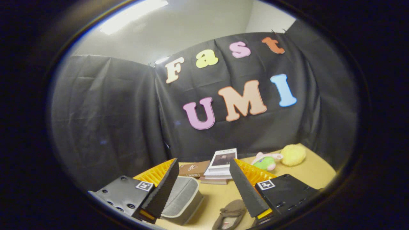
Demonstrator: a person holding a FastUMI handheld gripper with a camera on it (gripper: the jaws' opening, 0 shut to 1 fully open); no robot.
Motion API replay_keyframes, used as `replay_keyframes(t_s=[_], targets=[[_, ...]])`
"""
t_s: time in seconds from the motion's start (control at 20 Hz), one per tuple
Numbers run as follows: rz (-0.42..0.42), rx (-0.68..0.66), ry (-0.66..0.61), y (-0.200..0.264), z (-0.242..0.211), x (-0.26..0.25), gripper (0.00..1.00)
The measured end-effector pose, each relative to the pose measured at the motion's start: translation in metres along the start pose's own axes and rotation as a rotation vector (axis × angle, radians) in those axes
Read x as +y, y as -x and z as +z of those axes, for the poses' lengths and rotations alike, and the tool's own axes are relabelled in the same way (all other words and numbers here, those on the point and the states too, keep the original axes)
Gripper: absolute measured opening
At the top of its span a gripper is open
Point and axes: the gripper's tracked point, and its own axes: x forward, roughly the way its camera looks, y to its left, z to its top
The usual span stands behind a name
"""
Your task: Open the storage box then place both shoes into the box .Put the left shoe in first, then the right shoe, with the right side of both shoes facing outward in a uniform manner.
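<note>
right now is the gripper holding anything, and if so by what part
Nothing is held. The gripper is open, its fingers spread apart with bare table between them; the grey storage box and a brown shoe lie below, untouched.

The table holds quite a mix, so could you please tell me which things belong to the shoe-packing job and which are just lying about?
For the job:
- storage box, grey, between the open tongs
- shoe, lying by the right-hand finger

Lying about:
- stack of books beyond the tongs
- plush toy
- yellow fluffy ball
</note>
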Motion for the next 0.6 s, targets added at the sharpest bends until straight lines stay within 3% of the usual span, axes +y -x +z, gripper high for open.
replay_keyframes(t_s=[0.3,0.6], targets=[[0.088,0.254,-0.371,-0.013,-0.073,0.006,1.00],[0.189,0.486,-0.617,-0.011,-0.142,0.027,1.00]])
